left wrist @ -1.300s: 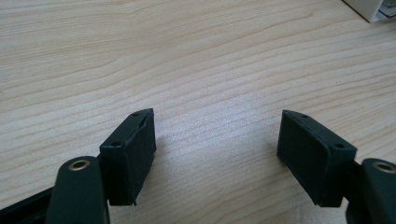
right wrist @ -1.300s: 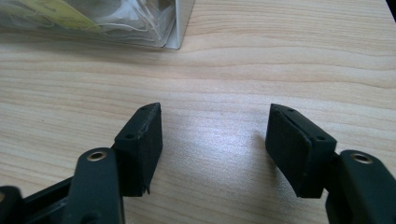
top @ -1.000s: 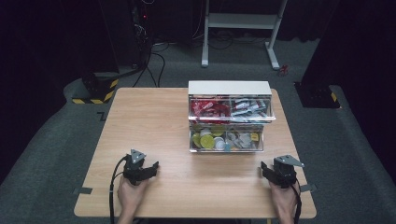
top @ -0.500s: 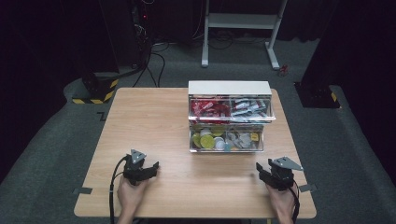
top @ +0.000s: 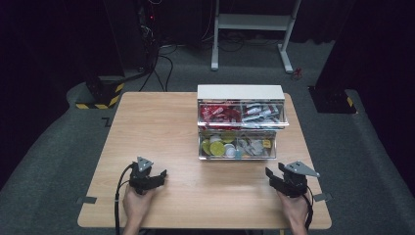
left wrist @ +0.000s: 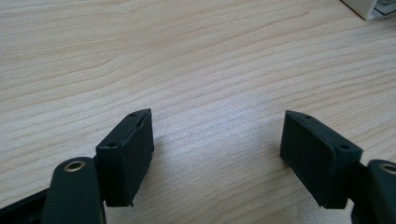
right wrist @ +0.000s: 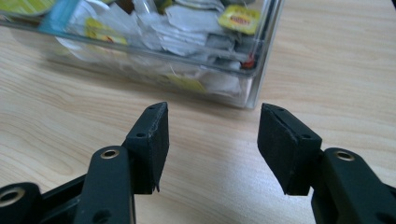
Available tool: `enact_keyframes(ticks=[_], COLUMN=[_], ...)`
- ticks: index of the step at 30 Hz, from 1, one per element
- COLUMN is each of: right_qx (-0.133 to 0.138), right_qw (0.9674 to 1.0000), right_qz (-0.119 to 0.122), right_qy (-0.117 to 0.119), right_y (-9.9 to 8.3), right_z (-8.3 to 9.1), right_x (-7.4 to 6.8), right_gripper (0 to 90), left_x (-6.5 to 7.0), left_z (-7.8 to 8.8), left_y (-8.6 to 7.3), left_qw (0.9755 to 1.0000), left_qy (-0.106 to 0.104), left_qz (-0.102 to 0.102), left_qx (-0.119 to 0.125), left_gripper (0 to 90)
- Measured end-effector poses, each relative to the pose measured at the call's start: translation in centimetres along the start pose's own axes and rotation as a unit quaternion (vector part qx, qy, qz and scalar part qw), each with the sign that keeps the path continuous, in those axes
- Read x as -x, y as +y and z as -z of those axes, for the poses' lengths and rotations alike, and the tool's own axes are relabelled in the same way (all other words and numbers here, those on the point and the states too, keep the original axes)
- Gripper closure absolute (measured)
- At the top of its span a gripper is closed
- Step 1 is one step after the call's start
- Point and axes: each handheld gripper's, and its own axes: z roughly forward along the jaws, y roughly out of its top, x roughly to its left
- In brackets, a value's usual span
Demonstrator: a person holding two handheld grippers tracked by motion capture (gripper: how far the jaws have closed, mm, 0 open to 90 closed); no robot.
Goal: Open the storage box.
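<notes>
A white drawer unit (top: 240, 92) stands at the table's far middle. Its two clear drawers are pulled out: the upper one (top: 242, 115) holds red and silver packets, the lower one (top: 237, 147) yellow and white sachets. My left gripper (top: 160, 176) rests near the front left, open over bare wood (left wrist: 217, 116). At the front right, my right gripper (top: 269, 176) is open with nothing between its jaws, which have just been opening a little. It faces the lower drawer's near right corner (right wrist: 252, 88) from a short way off (right wrist: 215, 108).
The wooden table (top: 161, 127) has bare room left of the drawers and along the front. Dark floor, cables and a white stand (top: 254, 22) lie beyond the far edge. Tape tabs (top: 87, 199) mark the front corners.
The right gripper has edged slightly left toward the drawers and lifted a little. The left gripper has stayed put.
</notes>
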Motion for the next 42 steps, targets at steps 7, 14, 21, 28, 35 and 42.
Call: enact_keyframes(ticks=[7,14,21,28,35,42], right_qx=[0.009,0.013,0.028,0.026,0.033,0.026], right_qw=[0.9999,0.9996,0.9992,0.999,0.9982,0.9978], right_qz=[0.0,0.01,0.013,0.011,0.021,0.019], right_qy=[0.014,0.022,0.024,0.035,0.045,0.057], right_y=[0.9,1.9,2.8,3.8,4.9,5.8], right_z=[0.6,1.1,1.6,1.6,2.0,2.1], right_x=[-0.5,-1.0,-1.3,-1.2,-1.6,-1.7], right_gripper=[43.6,43.8,46.7,47.2,46.9,46.8], left_x=[0.0,0.0,0.0,0.0,0.0,0.0], left_z=[0.0,0.0,0.0,0.0,0.0,0.0], left_y=[0.0,0.0,0.0,0.0,0.0,0.0], left_qw=[1.0,1.0,1.0,1.0,1.0,1.0], left_qy=[-0.001,-0.002,-0.002,-0.002,-0.002,-0.002], left_qz=[0.0,0.0,0.0,-0.003,-0.001,-0.003], left_qx=[0.0,0.0,0.001,0.0,0.0,0.0], left_gripper=[26.0,25.6,25.4,25.2,25.2,25.2])
